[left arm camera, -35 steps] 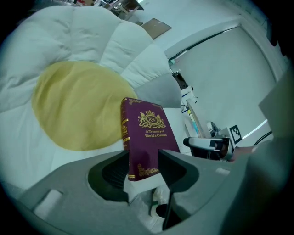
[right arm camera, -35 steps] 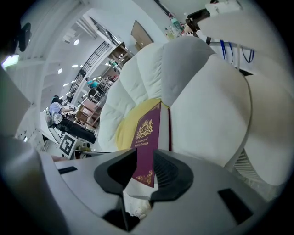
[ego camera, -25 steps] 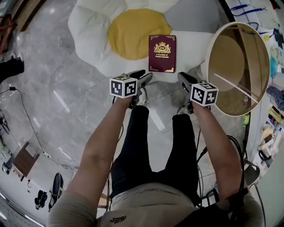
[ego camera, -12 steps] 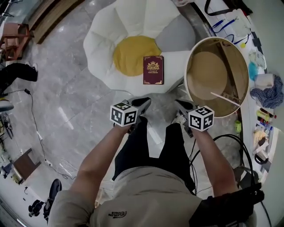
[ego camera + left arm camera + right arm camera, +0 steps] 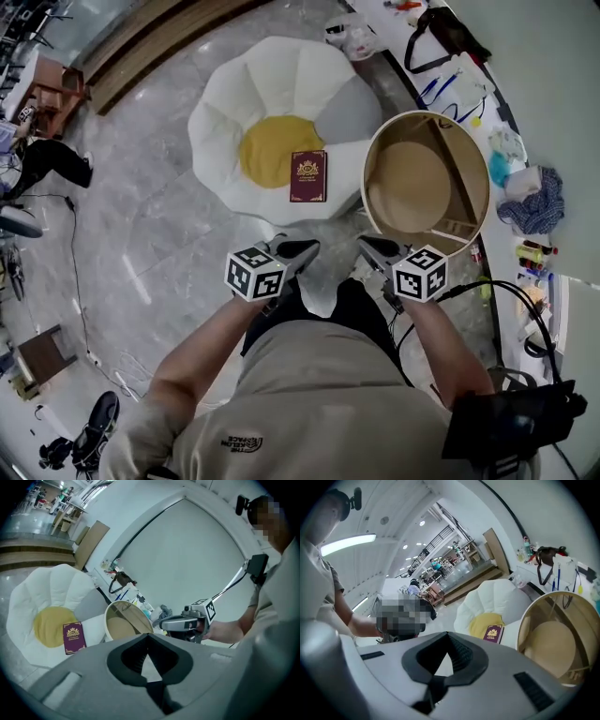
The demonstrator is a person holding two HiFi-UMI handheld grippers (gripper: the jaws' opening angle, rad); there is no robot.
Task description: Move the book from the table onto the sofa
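We hold both tools shut and empty. The left tool's (image 5: 302, 250) jaws have just closed together with nothing between them, and the right tool's (image 5: 370, 246) jaws also meet on nothing. The maroon book (image 5: 308, 176) lies flat on the flower-shaped sofa (image 5: 272, 84), partly on its yellow centre and partly on a white petal, toward the sofa's edge nearest the round bench (image 5: 412, 183). Both tools hang well apart from the book.

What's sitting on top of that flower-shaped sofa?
A maroon book lies flat, overlapping the yellow centre and a white petal. Whatever is beneath it is covered.
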